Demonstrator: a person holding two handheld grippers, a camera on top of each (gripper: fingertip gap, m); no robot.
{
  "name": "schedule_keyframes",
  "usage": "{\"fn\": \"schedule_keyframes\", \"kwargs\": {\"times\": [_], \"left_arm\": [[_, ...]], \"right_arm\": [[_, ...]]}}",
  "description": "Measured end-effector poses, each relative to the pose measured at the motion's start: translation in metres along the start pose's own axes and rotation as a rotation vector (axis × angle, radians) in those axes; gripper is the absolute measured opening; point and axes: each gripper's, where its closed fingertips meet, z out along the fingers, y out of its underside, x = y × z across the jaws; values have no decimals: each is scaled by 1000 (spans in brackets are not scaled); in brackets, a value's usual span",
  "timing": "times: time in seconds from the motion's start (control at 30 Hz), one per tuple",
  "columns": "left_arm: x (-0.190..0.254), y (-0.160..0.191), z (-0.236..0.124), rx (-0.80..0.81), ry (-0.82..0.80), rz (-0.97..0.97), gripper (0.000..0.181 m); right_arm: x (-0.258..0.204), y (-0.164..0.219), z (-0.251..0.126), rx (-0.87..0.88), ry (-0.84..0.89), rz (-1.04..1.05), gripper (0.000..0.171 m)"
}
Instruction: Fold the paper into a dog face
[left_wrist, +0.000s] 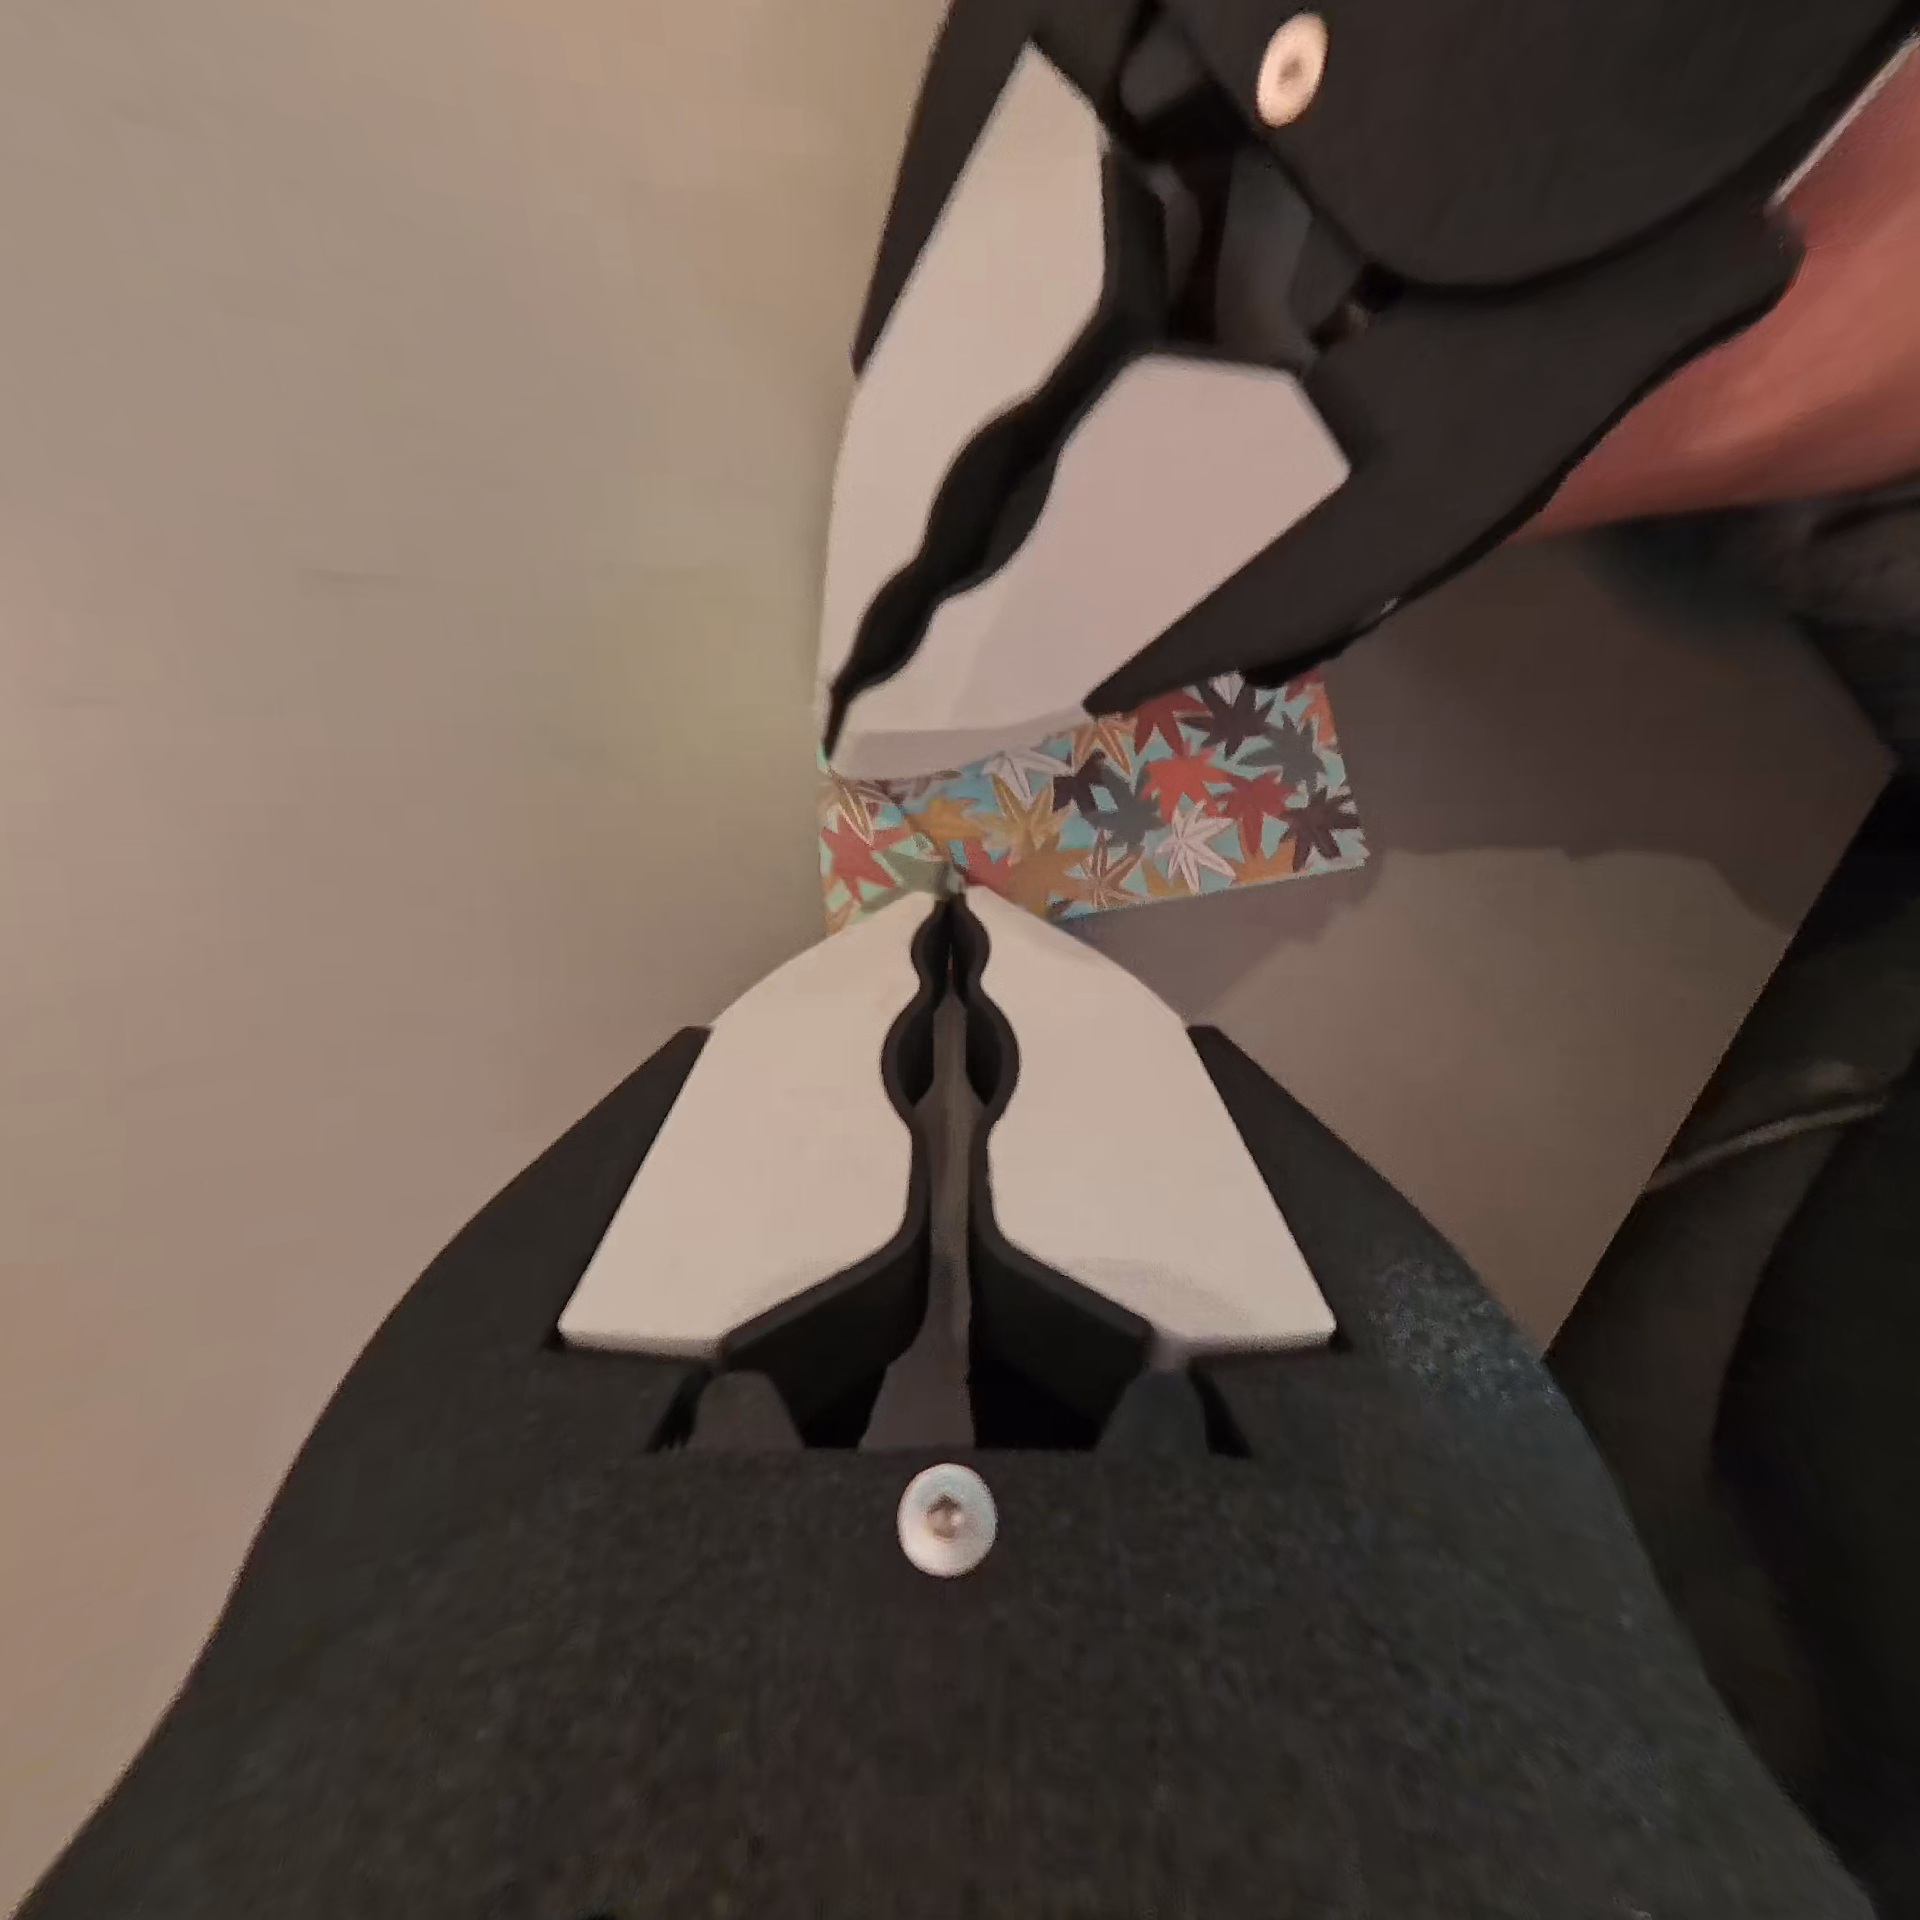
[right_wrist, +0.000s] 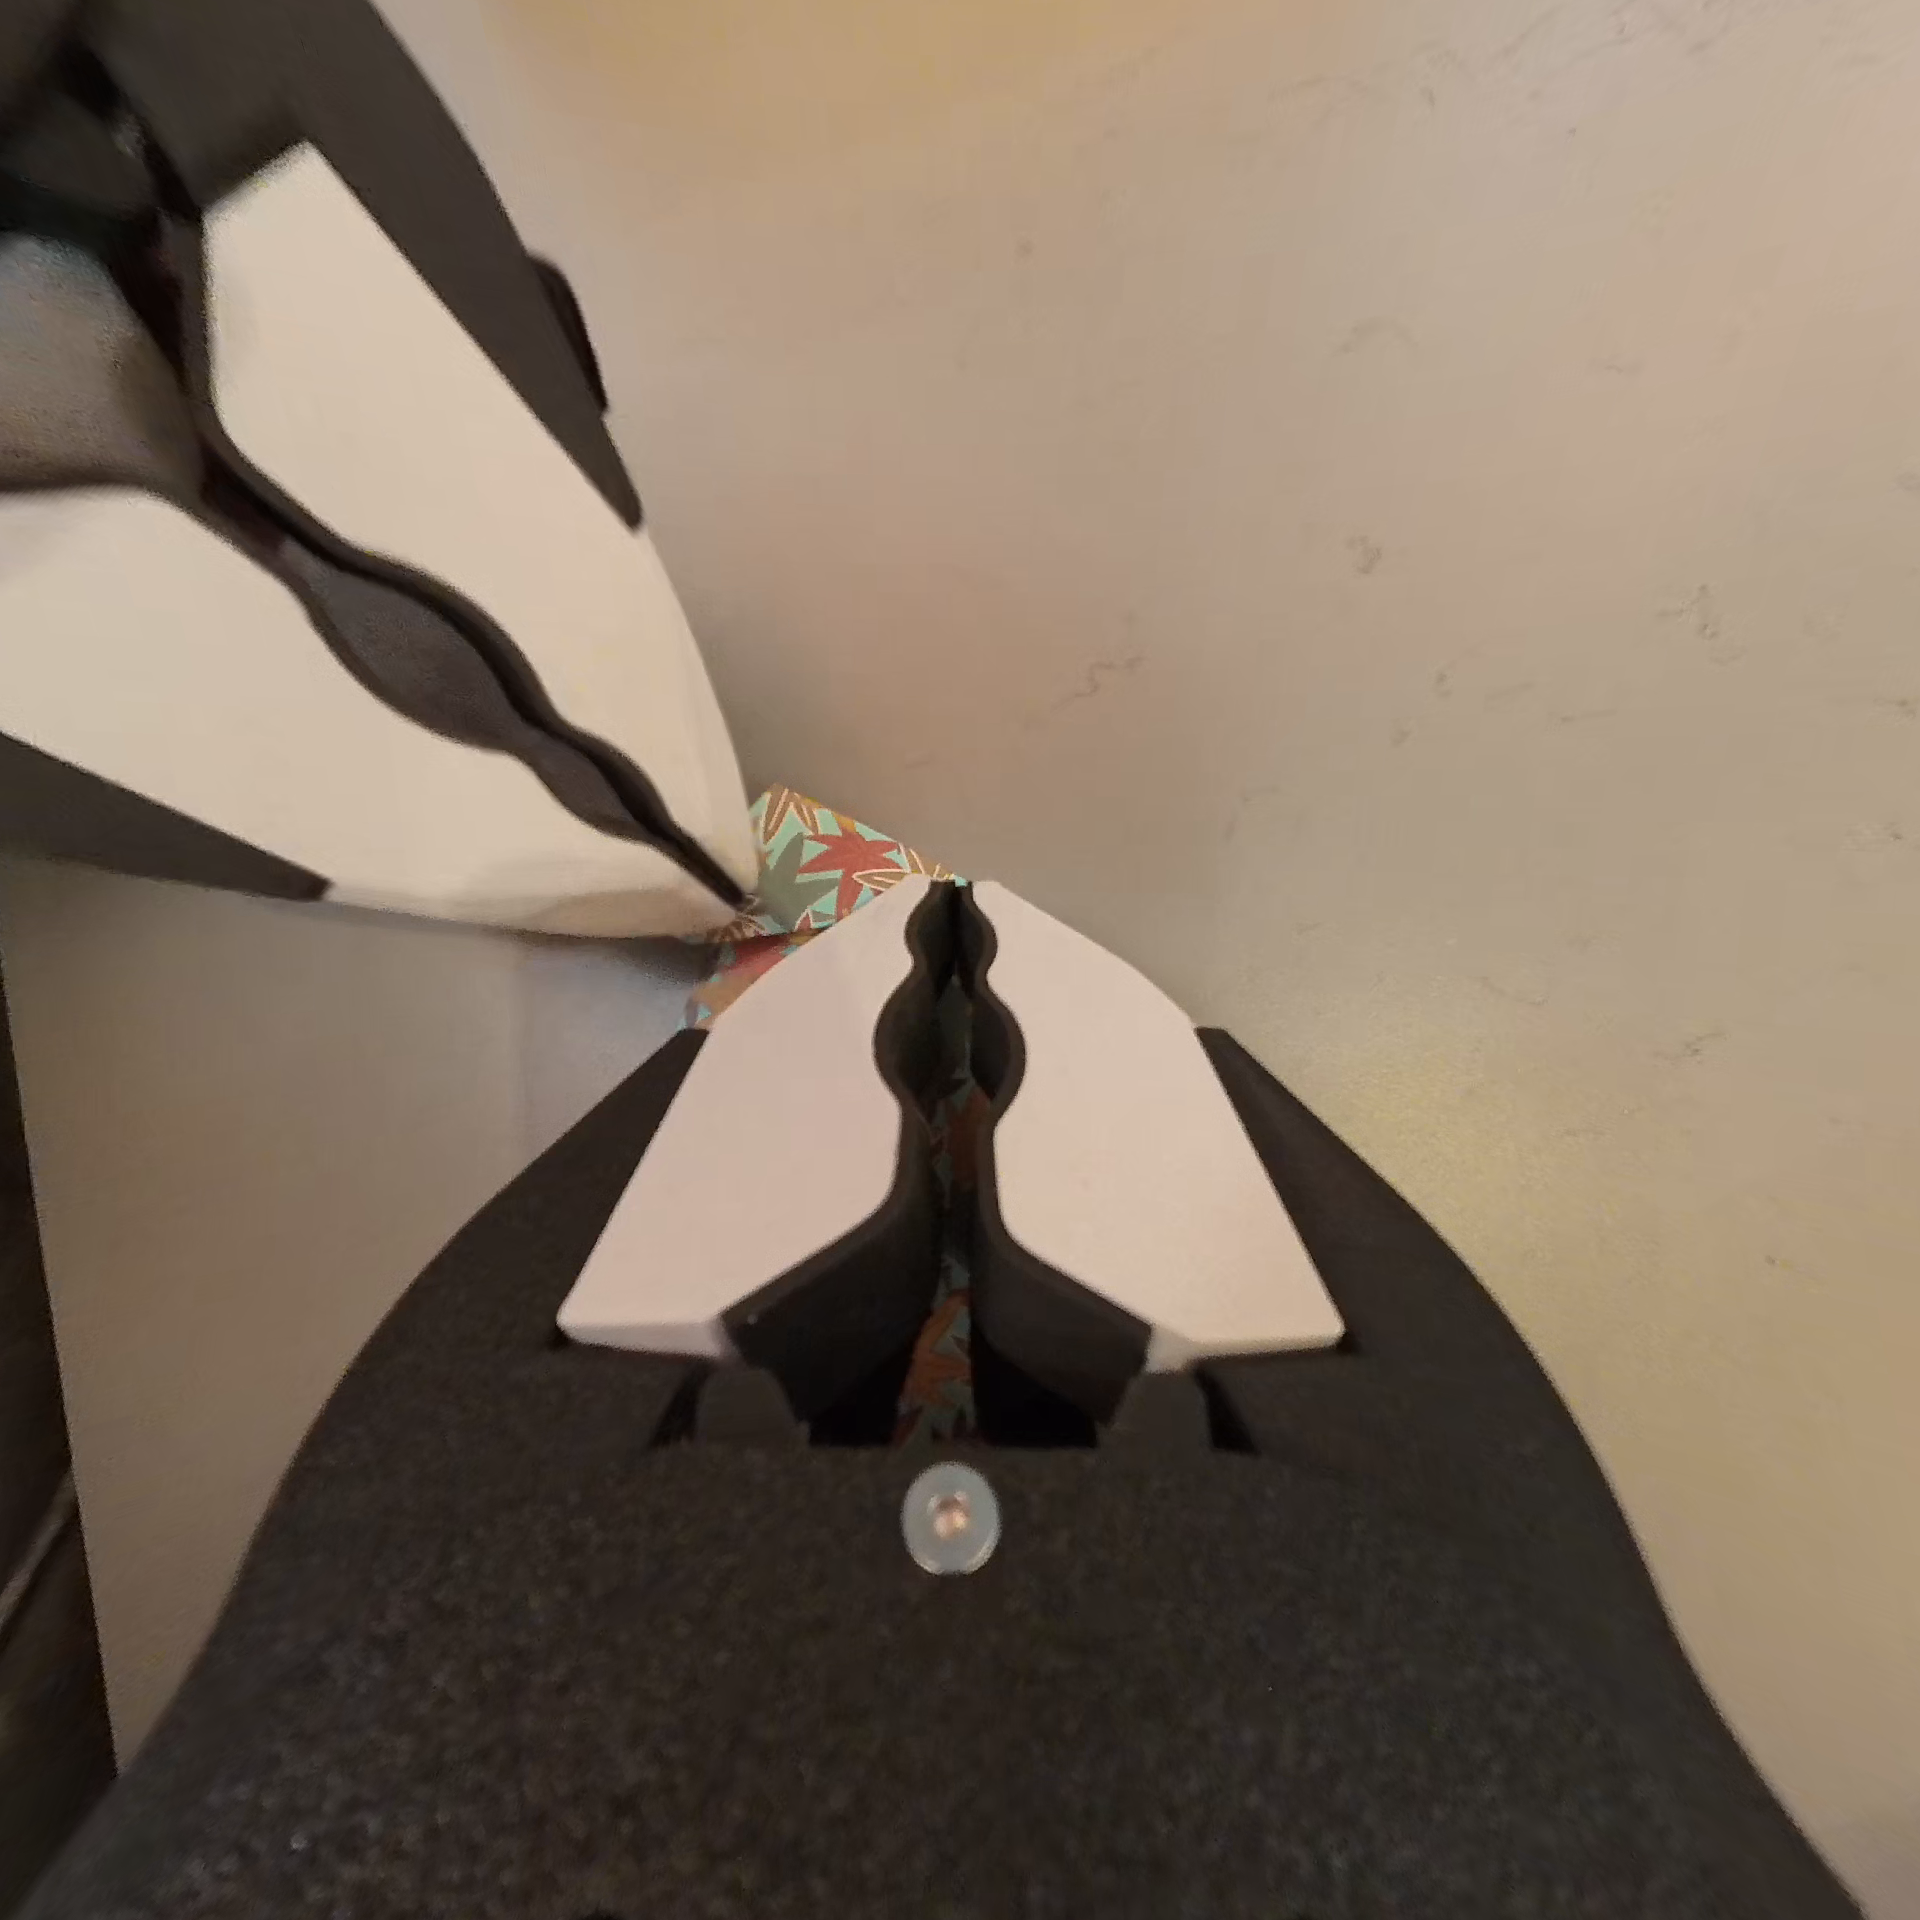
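Note:
The paper (left_wrist: 1143, 821) is a small folded sheet printed with coloured maple leaves on teal. My left gripper (left_wrist: 948, 906) is shut on its near edge, and a grey strip of paper shows between the jaws. My right gripper (left_wrist: 836, 732) comes in from above and is shut at the paper's left corner. In the right wrist view, my right gripper (right_wrist: 956, 885) is shut, with the patterned paper (right_wrist: 831, 852) running down between its jaws. The left gripper (right_wrist: 740, 894) is shut on the paper just to its left. Most of the paper is hidden behind the fingers.
A beige tabletop (left_wrist: 416, 623) fills the background and also shows in the right wrist view (right_wrist: 1351, 623). A person's forearm (left_wrist: 1766, 364) is at the upper right. Dark clothing (left_wrist: 1766, 1143) lies along the right side. Left and right tips are no more than a few centimetres apart.

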Motion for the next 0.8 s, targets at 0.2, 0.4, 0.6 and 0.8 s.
{"fn": "schedule_keyframes", "kwargs": {"times": [0.2,0.4,0.6,0.8], "left_arm": [[20,11,3,-27,41,7,0],[42,10,-5,-1,82,39,0],[6,-7,-15,115,8,67,0],[3,2,6,33,34,89,0]], "right_arm": [[0,0,0,1,6,-4,0],[0,0,0,3,18,-13,0],[0,0,0,4,19,-16,0],[0,0,0,1,7,-5,0]]}}
